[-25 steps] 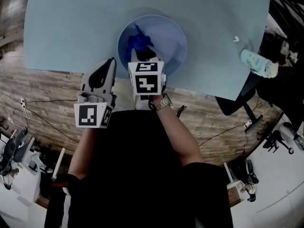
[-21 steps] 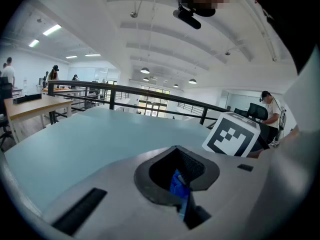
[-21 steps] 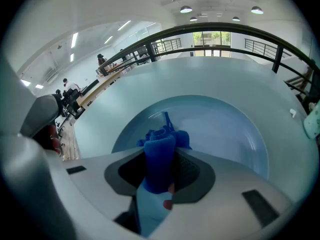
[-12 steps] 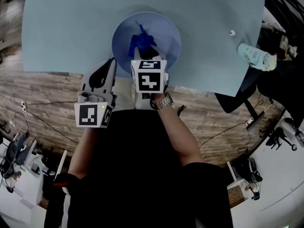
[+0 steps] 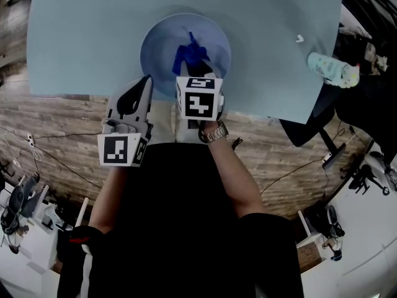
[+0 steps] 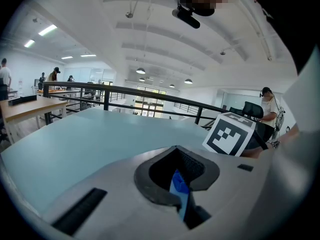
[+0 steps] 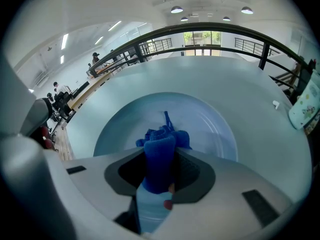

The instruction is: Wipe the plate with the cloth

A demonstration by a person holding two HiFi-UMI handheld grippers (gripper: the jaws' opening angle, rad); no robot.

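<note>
Over plate (image 7: 212, 129), right tongs (image 7: 161, 176) pinching blue cloth (image 7: 160, 146); left tongs (image 6: 181, 194) pressed together, empty, beside plate. Risk: unsteadied plate sliding on counter (image 5: 80, 36) under wiping.

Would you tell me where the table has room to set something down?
Bare: the table left of the plate and the strip beyond it; right of it, free up to the small white piece. Crowded: the near edge, with the left gripper, and right gripper holding the cloth.

The right tool (image 5: 196, 73) holds a blue cloth (image 5: 190, 53) on the plate (image 5: 158, 39) — the left tool (image 5: 142, 84) waits beside, at the table (image 5: 74, 42) edge.
</note>
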